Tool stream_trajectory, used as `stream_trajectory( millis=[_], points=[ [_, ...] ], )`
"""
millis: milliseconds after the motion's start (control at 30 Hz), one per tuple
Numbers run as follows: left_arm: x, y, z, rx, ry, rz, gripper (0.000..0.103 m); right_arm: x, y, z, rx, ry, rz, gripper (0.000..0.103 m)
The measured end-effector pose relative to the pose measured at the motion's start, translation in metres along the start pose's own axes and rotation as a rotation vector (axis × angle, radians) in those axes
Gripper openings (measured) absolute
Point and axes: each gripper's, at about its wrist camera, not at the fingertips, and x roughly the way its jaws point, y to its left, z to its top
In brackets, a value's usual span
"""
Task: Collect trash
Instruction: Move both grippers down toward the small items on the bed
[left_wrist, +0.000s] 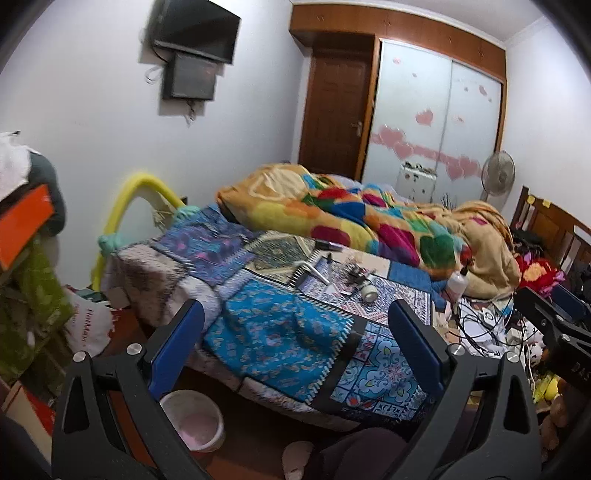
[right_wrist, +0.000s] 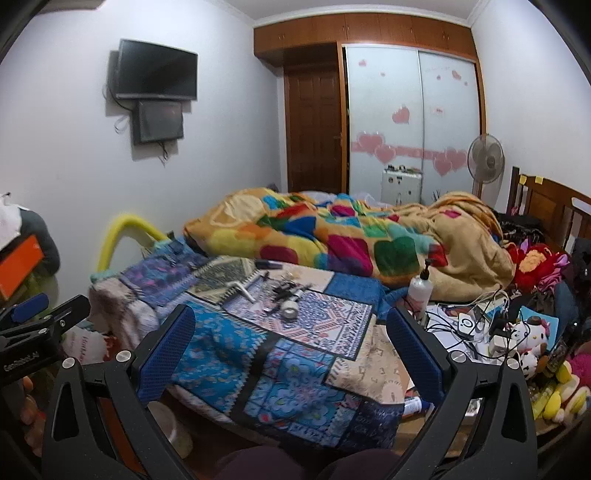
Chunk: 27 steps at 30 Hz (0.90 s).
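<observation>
Small items lie on the patchwork bedspread (left_wrist: 273, 332): a tape roll (left_wrist: 369, 292), a white tube (left_wrist: 318, 272), a dark marker (left_wrist: 328, 244) and several small dark bits (left_wrist: 352, 275). They also show in the right wrist view: tape roll (right_wrist: 290, 308), white tube (right_wrist: 242, 290), marker (right_wrist: 269, 264). A pale bin (left_wrist: 194, 419) stands on the floor by the bed's near corner. My left gripper (left_wrist: 295, 325) is open and empty, held above the bed's near end. My right gripper (right_wrist: 291, 332) is open and empty, beside it to the right.
A colourful blanket (left_wrist: 369, 221) is heaped on the far half of the bed. A white pump bottle (right_wrist: 421, 288), cables and chargers (right_wrist: 469, 325) and plush toys (right_wrist: 532, 339) crowd the right side. A white shopping bag (left_wrist: 88, 328) sits on the floor at left.
</observation>
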Motion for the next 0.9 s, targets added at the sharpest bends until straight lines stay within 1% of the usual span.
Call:
stream_trajectory(
  millis=[100, 167, 267, 367, 433, 600, 700, 833, 900],
  points=[
    [0.037, -0.015, 0.005, 0.015, 0.036, 0.002, 0.1, 0.03, -0.014, 0.0, 0.007, 0.039, -0.004, 0.103],
    [0.057, -0.022, 0.007, 0.028, 0.045, -0.001, 0.1, 0.05, -0.023, 0.0, 0.017, 0.065, -0.001, 0.103],
    [0.09, -0.035, 0.013, 0.044, 0.054, 0.015, 0.1, 0.08, -0.033, 0.0, 0.03, 0.111, 0.013, 0.103],
    [0.13, -0.043, 0.016, 0.026, 0.083, 0.014, 0.1, 0.111, -0.042, -0.001, 0.055, 0.15, 0.024, 0.103],
    [0.151, -0.044, 0.018, 0.015, 0.098, 0.001, 0.1, 0.133, -0.047, -0.001, 0.071, 0.178, 0.043, 0.103],
    [0.21, -0.048, 0.022, 0.019, 0.125, 0.023, 0.1, 0.186, -0.05, 0.0, 0.109, 0.227, 0.045, 0.103],
    [0.242, -0.044, 0.025, -0.004, 0.149, 0.011, 0.097, 0.216, -0.049, -0.001, 0.149, 0.254, 0.069, 0.103],
    [0.282, -0.036, 0.03, -0.029, 0.171, 0.034, 0.095, 0.26, -0.046, 0.002, 0.204, 0.297, 0.118, 0.102],
    [0.303, -0.032, 0.031, -0.04, 0.182, 0.039, 0.091, 0.278, -0.045, 0.001, 0.213, 0.312, 0.125, 0.101]
  ],
)
